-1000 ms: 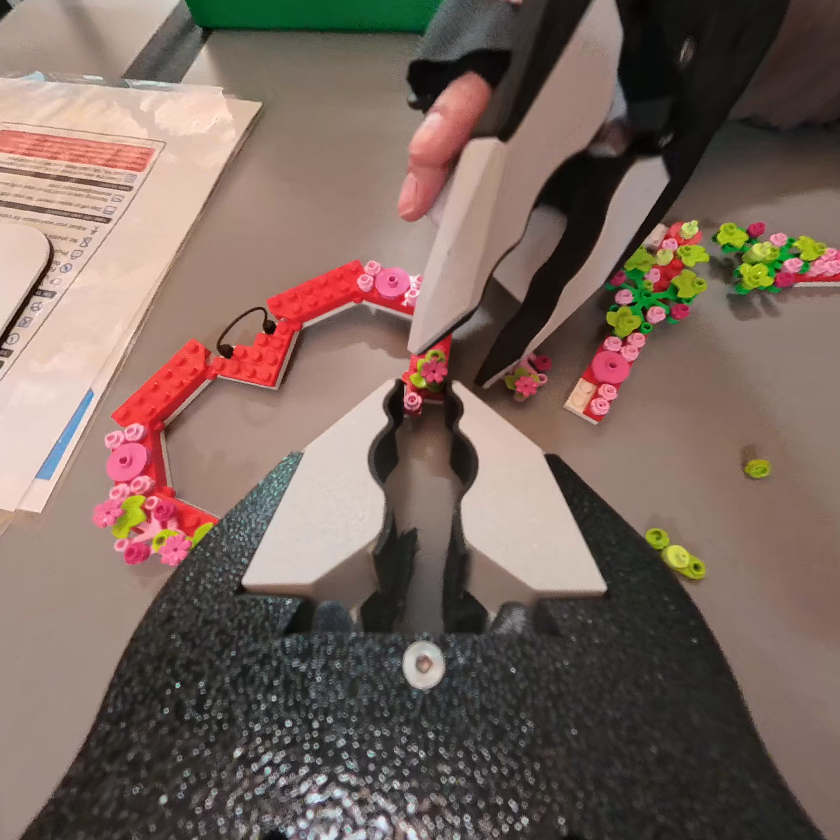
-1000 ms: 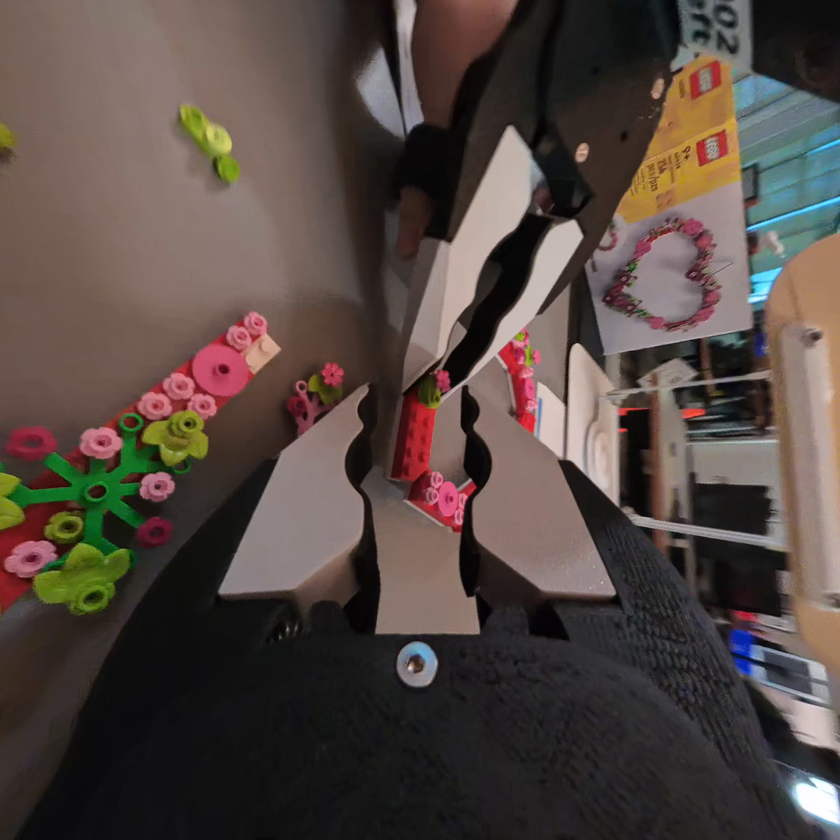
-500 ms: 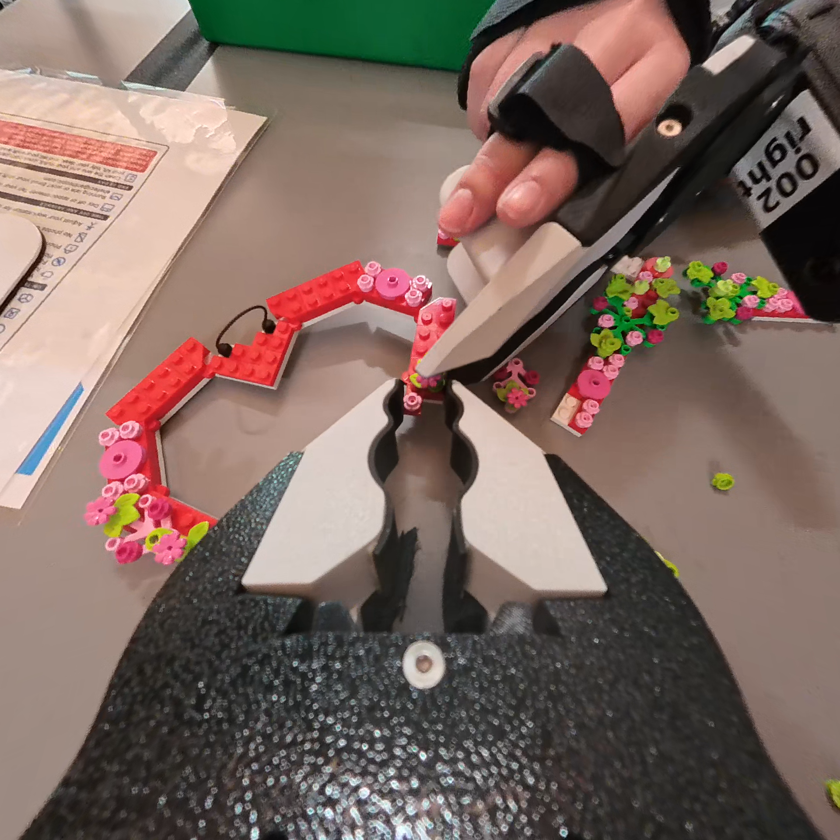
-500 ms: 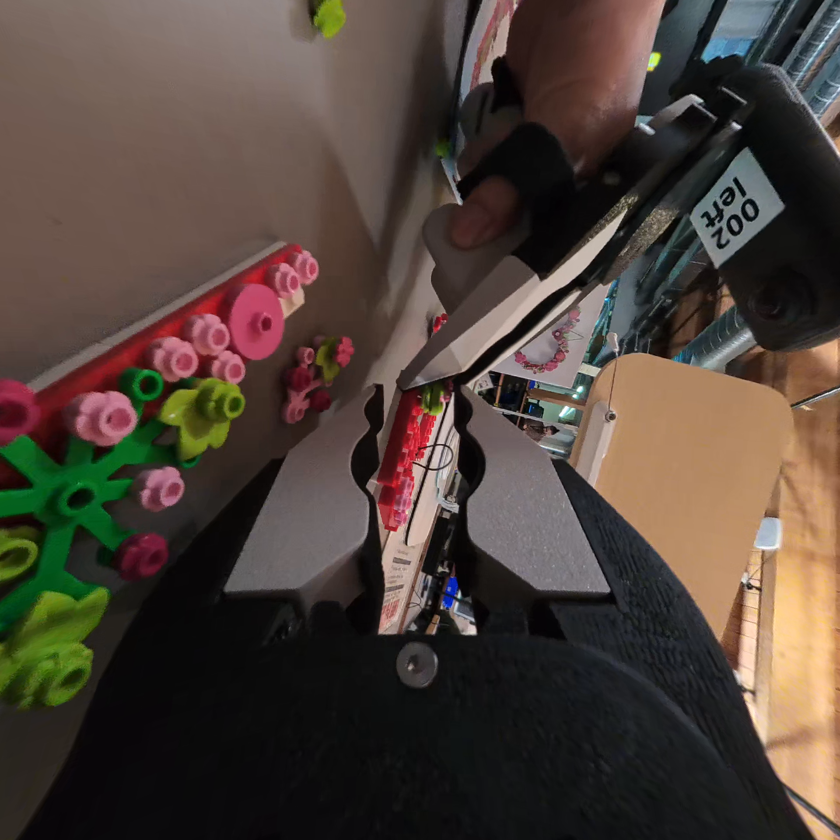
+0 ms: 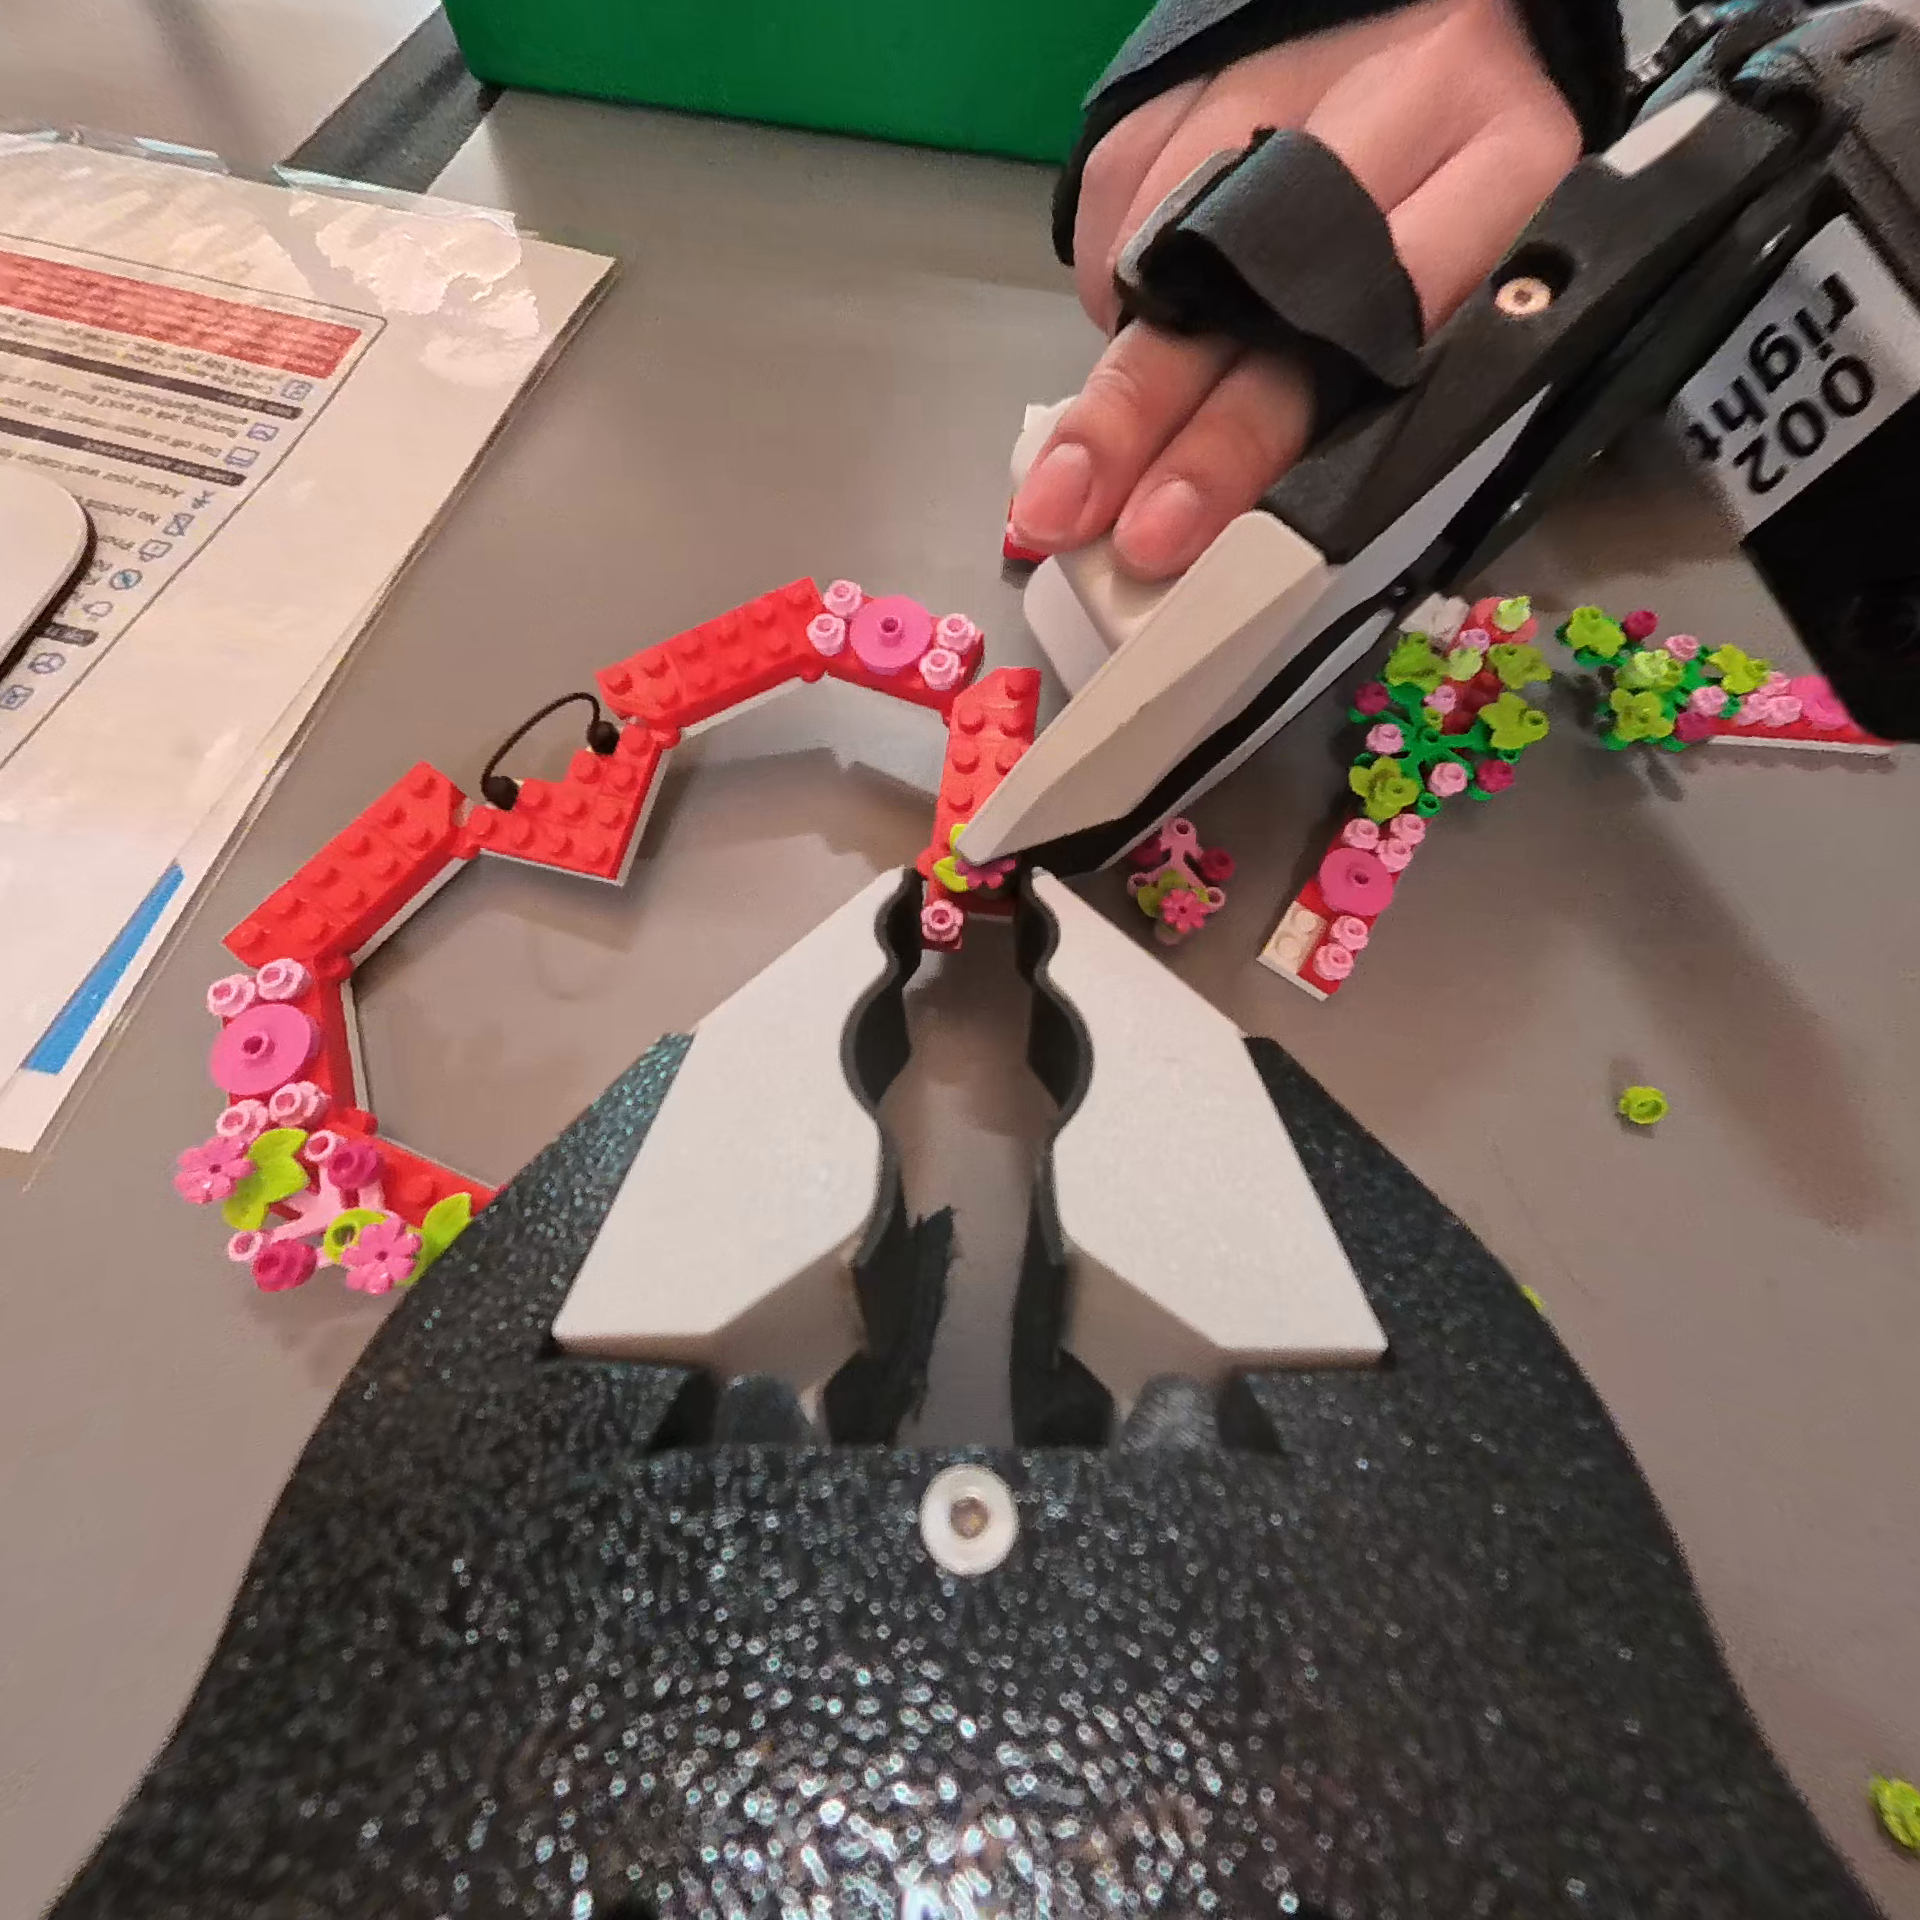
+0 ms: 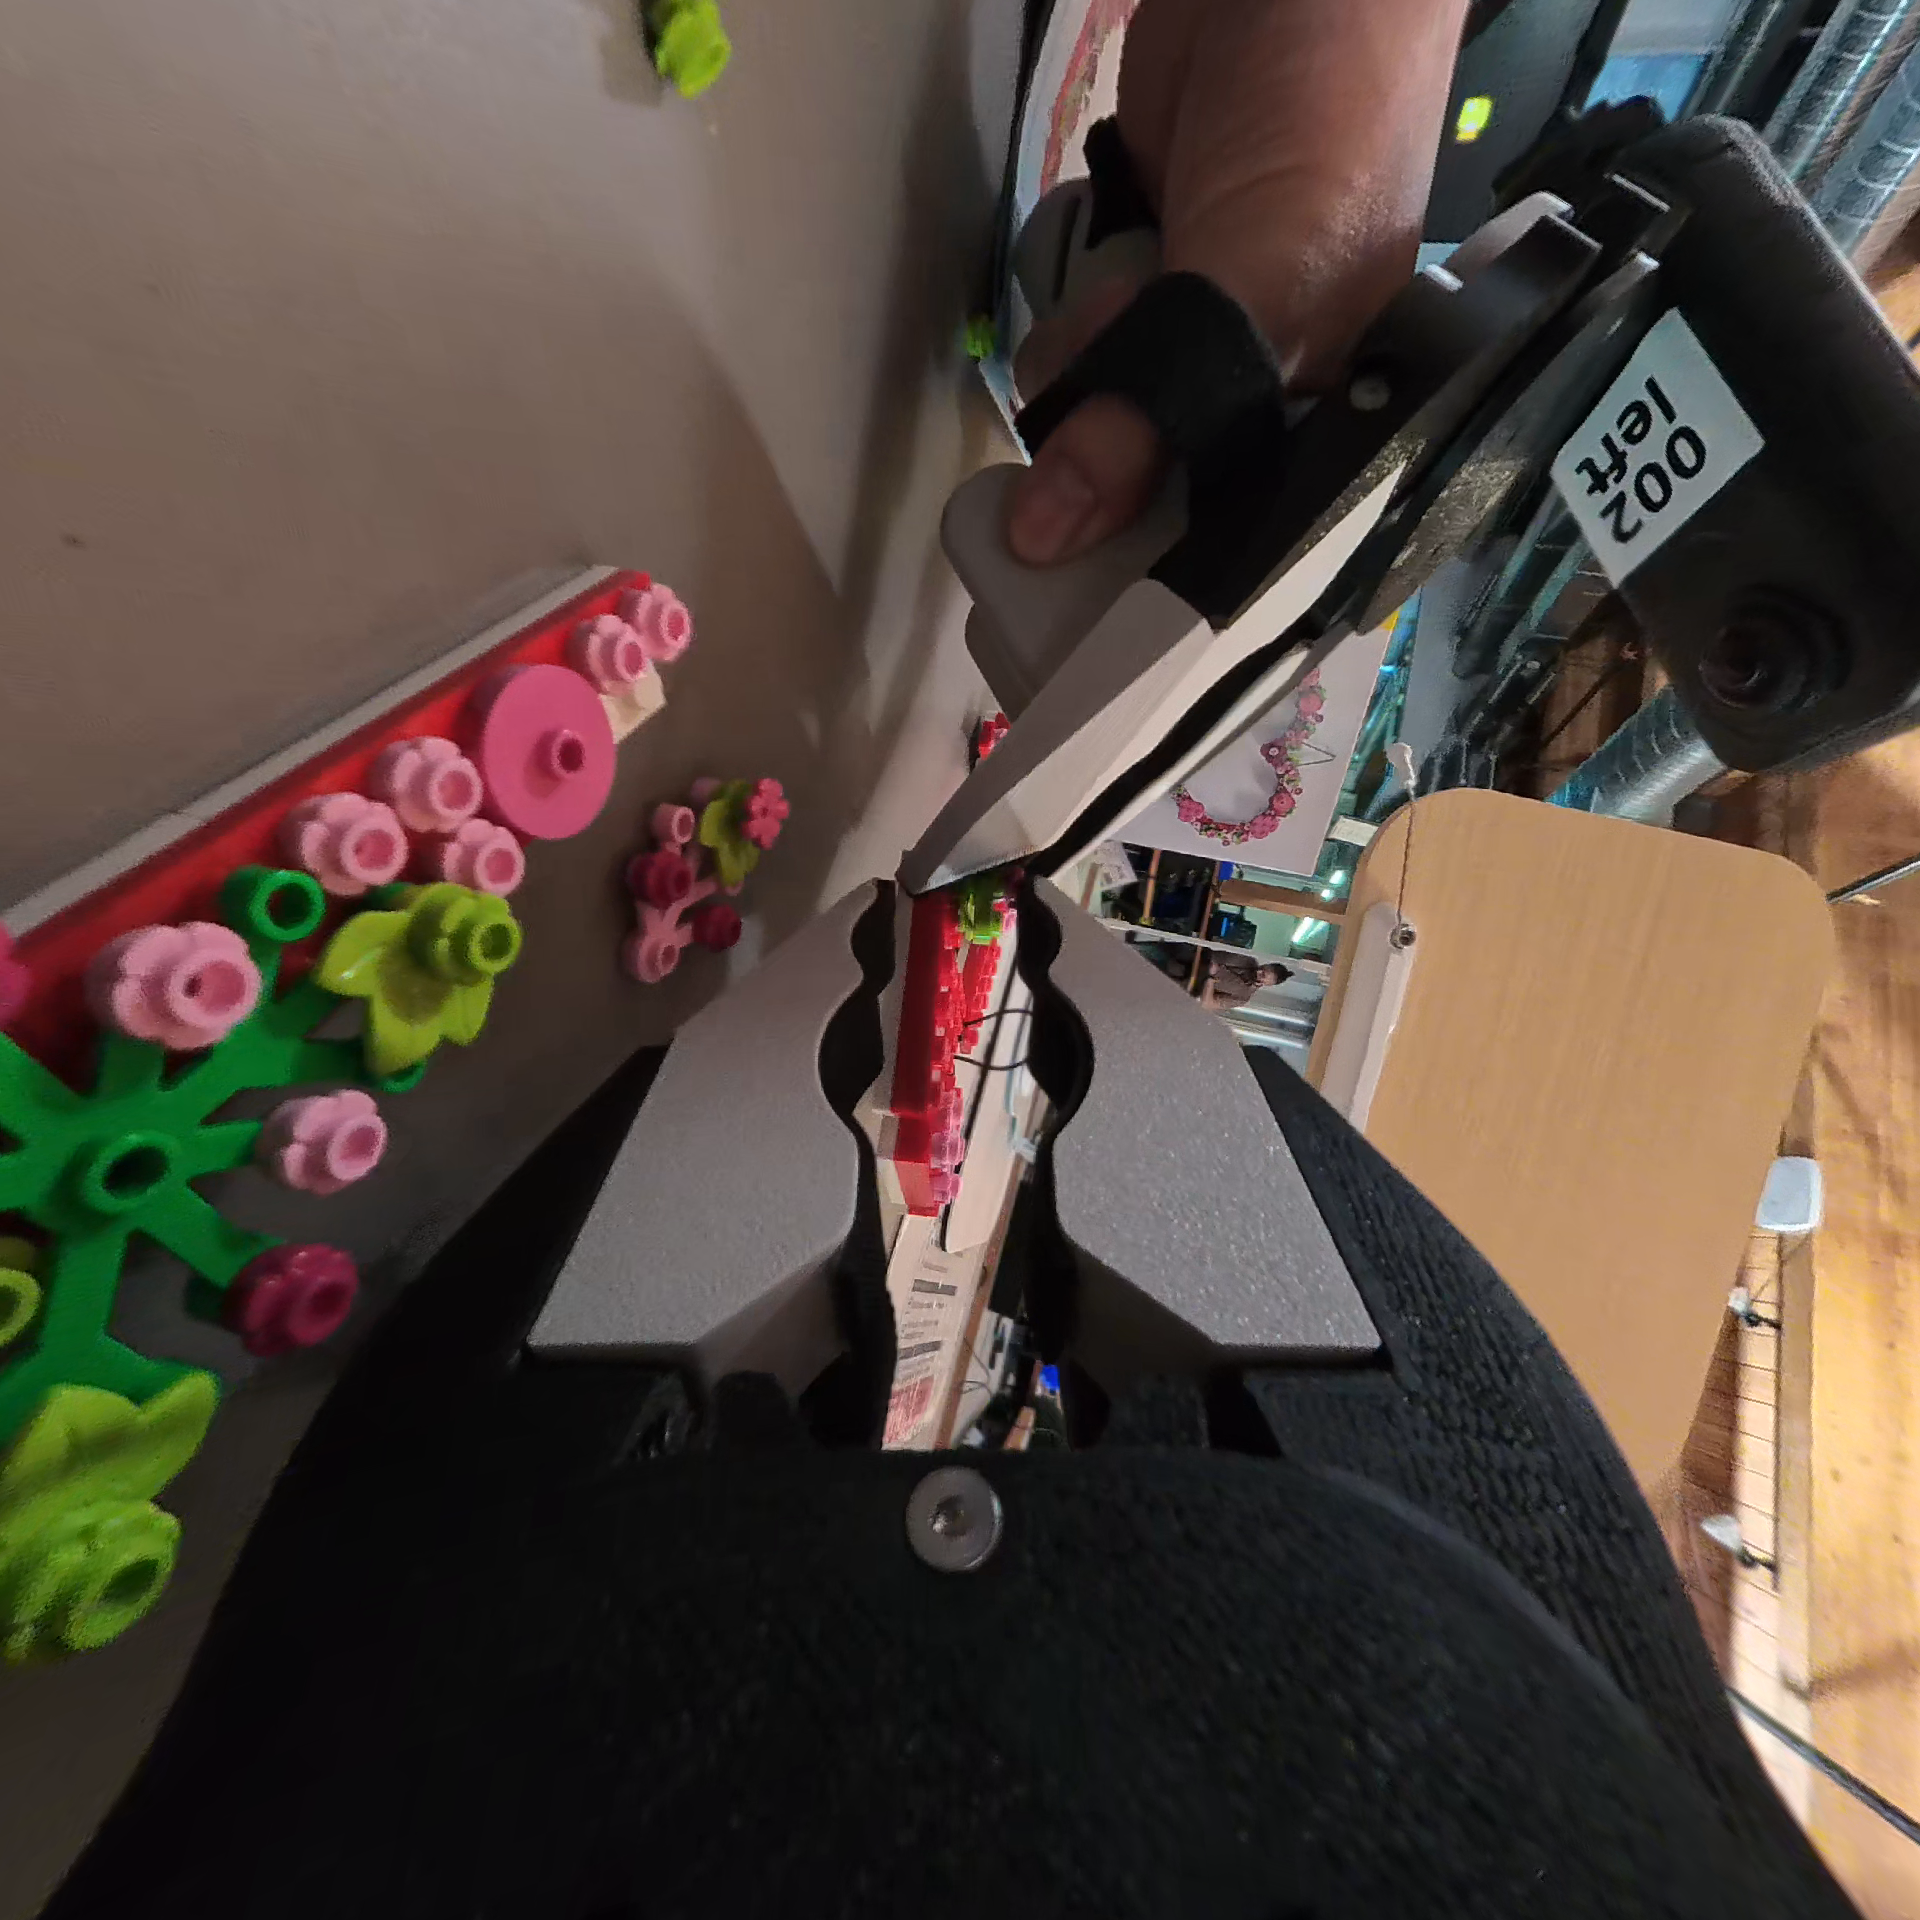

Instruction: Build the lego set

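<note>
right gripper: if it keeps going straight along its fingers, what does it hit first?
Most likely the lime-and-pink flower cluster on the red brick chain; the right gripper tip already sits at it. Contact can't be confirmed.

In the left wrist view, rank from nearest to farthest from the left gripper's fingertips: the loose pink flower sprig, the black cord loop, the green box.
From the left gripper:
1. Pink flower sprig, just right of the tips.
2. Black cord loop, farther, left on the red frame.
3. Green box, at the table's far edge.
</note>
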`<state>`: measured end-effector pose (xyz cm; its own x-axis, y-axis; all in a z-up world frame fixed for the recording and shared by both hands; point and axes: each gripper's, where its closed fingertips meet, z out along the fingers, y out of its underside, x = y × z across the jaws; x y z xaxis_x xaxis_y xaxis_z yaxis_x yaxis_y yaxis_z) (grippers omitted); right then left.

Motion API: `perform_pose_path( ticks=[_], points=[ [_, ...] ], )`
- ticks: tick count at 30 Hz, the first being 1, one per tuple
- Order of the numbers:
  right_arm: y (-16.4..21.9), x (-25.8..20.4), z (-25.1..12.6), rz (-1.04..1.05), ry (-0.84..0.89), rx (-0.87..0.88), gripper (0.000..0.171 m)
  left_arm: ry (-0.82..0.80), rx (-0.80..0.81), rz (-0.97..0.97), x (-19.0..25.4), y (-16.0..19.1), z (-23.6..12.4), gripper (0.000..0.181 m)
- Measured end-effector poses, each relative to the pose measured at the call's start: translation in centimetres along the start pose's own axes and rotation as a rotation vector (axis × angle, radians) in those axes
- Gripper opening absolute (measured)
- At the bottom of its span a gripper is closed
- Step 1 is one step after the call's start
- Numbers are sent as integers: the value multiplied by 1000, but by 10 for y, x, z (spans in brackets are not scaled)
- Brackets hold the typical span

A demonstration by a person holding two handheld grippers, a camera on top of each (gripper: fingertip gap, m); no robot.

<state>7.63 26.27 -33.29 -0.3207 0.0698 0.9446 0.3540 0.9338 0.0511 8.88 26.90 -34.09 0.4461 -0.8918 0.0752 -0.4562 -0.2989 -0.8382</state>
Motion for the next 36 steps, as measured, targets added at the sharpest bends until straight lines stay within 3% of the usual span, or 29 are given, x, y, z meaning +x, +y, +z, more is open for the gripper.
perform_pose_path(
  ticks=[1, 8, 12, 18, 36],
  points=[
    [0, 1, 0, 4, -2, 1, 21, 6, 2, -3, 0, 0, 0, 16],
    [-1, -2, 1, 22, -27, -1, 19, 1, -12, 1, 0, 2, 1, 16],
    [0, 1, 0, 142, -24, 30, 20, -11, 2, 17, 0, -1, -1, 17],
    [8, 15, -4, 334, 17, 77, 20, -21, -13, 50, 0, 1, 0, 32],
    [11, 27, -9, 461, 66, 138, 20, 90, 170, -182, 1, -21, -7, 30]
  ],
)
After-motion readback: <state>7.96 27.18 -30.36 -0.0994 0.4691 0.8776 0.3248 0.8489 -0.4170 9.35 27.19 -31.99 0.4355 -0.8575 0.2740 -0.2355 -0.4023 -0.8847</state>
